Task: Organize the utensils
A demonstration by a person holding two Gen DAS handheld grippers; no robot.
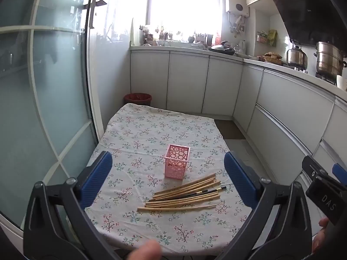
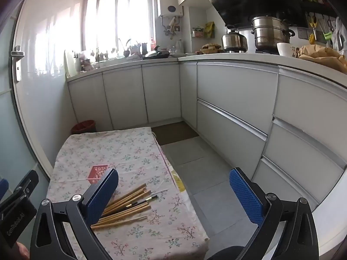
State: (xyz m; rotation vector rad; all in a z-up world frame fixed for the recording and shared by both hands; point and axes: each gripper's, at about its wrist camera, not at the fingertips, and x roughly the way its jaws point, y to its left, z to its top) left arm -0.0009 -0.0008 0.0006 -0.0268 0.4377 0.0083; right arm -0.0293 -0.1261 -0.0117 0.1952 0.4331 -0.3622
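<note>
Wooden chopsticks [image 1: 184, 195] lie loosely piled on the cloth-covered surface [image 1: 134, 130], just beside the pink holder [image 1: 176, 161]. Left claw [image 1: 168, 179] and right claw [image 2: 173, 197] both gape, empty. Sticks appear light, stiff, prone to rolling; mid-length grip advised.

Pink perforated holder [image 1: 176, 161], tan chopsticks [image 1: 184, 195], floral white tablecloth [image 1: 138, 130], red bin [image 1: 137, 98]
</note>
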